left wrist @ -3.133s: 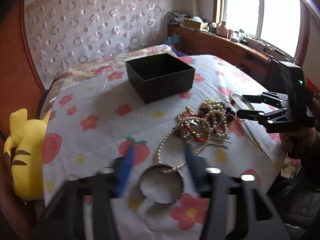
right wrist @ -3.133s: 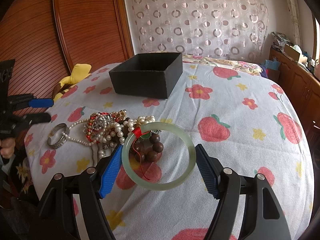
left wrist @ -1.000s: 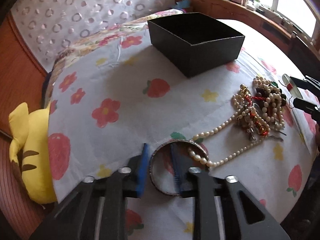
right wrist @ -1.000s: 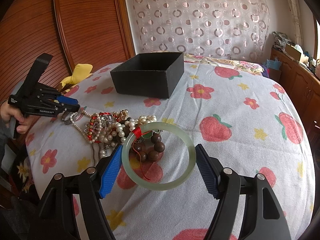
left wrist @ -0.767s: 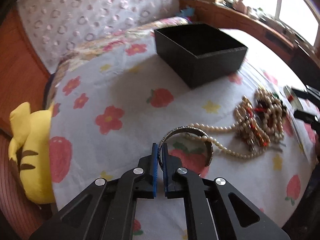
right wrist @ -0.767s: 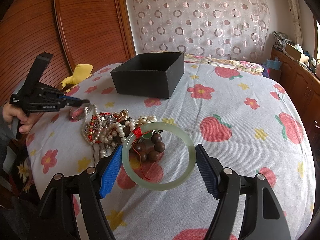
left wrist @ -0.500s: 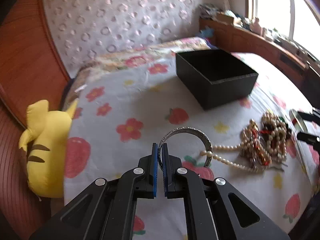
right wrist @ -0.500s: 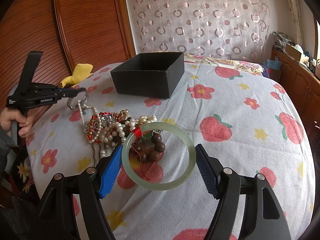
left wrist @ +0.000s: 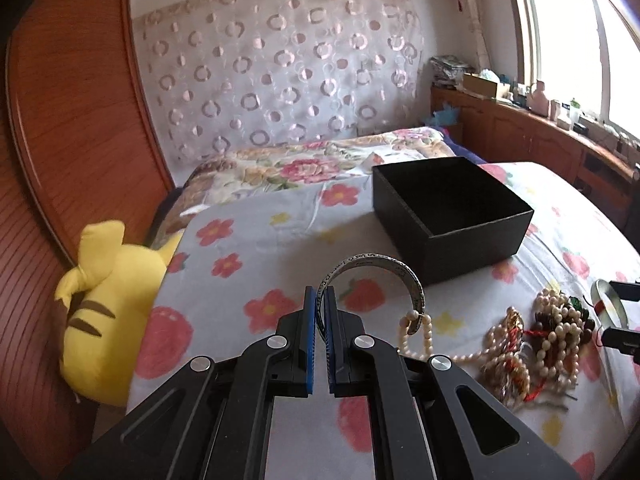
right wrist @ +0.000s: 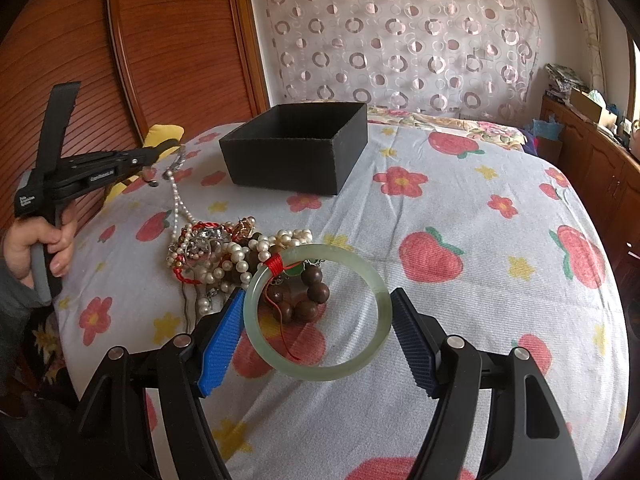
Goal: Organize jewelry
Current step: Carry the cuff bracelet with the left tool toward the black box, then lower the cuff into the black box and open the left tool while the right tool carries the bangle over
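Left tool [left wrist: 320, 312] clamped on silver bangle [left wrist: 374, 270]; right tool [right wrist: 318, 342] apart around jade bangle [right wrist: 378, 300].

A bedroom around you, lit by daylight

Your bed [right wrist: 460, 216] wears a strawberry-and-flower sheet; a curved wooden headboard [left wrist: 72, 128] and a circle-patterned curtain [left wrist: 280, 84] stand behind it, low wooden cabinets [left wrist: 532, 136] run under the bright window [left wrist: 576, 36], and a yellow plush toy [left wrist: 108, 300] sits at the bed's edge.

Two close wrist views, shared black box [left wrist: 452, 216] [right wrist: 296, 146], perhaps converging.
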Action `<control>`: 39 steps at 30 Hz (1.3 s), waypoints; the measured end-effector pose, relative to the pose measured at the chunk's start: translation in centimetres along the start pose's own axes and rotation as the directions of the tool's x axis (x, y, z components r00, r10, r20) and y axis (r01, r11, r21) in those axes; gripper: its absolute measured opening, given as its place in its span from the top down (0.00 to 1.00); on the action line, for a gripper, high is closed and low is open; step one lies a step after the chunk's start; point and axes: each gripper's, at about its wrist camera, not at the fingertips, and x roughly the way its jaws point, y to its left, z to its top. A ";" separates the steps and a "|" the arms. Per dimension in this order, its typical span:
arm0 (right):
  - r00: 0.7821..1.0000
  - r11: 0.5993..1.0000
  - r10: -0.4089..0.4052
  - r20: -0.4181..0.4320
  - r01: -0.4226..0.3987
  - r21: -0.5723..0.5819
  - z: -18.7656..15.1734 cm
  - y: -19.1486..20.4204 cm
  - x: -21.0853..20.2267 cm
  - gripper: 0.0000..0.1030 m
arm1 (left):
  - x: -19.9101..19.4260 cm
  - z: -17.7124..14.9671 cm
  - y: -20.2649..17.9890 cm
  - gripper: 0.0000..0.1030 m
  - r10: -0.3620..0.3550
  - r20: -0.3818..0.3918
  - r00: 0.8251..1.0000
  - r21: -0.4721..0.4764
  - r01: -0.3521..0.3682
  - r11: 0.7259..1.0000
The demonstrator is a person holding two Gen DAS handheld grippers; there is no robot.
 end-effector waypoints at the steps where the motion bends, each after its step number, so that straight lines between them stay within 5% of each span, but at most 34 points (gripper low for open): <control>1: 1.000 1.000 0.000 0.000 0.000 0.000 0.0 0.0 0.0 0.27 | 0.2 0.1 -0.4 0.97 -0.001 0.006 1.000 0.006 0.001 1.000; 12: 1.000 1.000 0.000 0.000 0.000 0.005 -0.1 -0.1 0.1 0.27 | -0.3 0.5 -4.0 0.97 0.074 0.124 0.990 0.107 -0.087 0.990; 22: 1.000 1.000 0.000 -0.003 0.000 0.004 -0.1 0.0 0.1 0.27 | -4.2 2.4 -3.2 0.97 0.067 0.311 0.948 -0.021 -0.064 0.998; 30: 1.000 1.000 -0.023 0.000 0.023 -0.019 0.5 0.0 0.5 0.27 | -3.8 4.6 -3.8 0.97 0.030 0.291 0.956 0.008 -0.034 0.999; 39: 0.998 0.998 -0.003 0.059 0.006 -0.065 6.2 0.6 0.6 0.28 | -0.2 6.2 -3.6 0.97 -0.020 0.200 0.980 -0.024 0.025 0.999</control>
